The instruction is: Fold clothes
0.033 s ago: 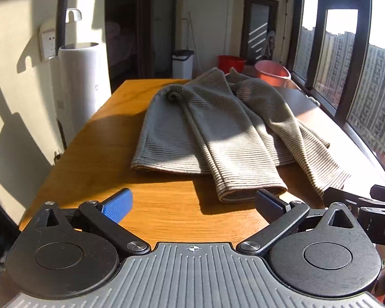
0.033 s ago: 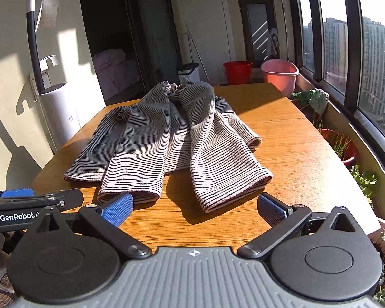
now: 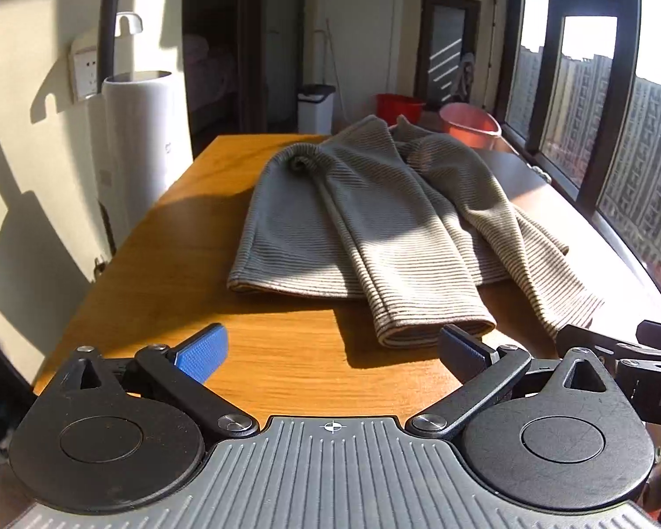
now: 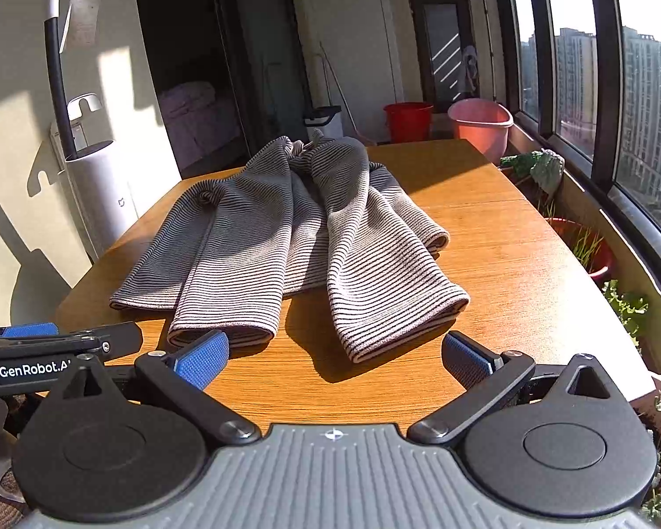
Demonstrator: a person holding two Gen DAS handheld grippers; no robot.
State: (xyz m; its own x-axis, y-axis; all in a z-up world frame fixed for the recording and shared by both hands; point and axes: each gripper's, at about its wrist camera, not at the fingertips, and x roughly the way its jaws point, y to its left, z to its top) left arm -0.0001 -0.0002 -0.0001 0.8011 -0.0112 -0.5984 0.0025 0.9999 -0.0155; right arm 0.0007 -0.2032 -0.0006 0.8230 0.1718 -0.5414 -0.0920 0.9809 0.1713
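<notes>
one striped knit garment (image 4: 286,238) lies on the wooden table (image 4: 506,264), spread from the far edge toward the near edge, nearer the table's left side than its right. it looks like a ribbed sweater, soft and limp, light enough for one jaw pair to lift, likely to sag and drag rather than hold any shape. two sleeves run toward the near edge, and their two cuffs, the left cuff (image 4: 224,330) and the right cuff (image 4: 405,322), sit just short of it. the cuffs and the hem (image 3: 286,286) are doubled and thicker, so they seem the surest places to pinch; the loose middle would probably bunch.

the left gripper (image 3: 330,348) hangs above the near edge, its jaws spread wide with nothing between them. the right gripper (image 4: 335,357) is likewise wide apart and empty, just short of the right cuff.

counted: one garment, two sleeves, two grippers, one table. beyond the far edge stand one red bucket (image 4: 407,121) and one pink basin (image 4: 480,125).
</notes>
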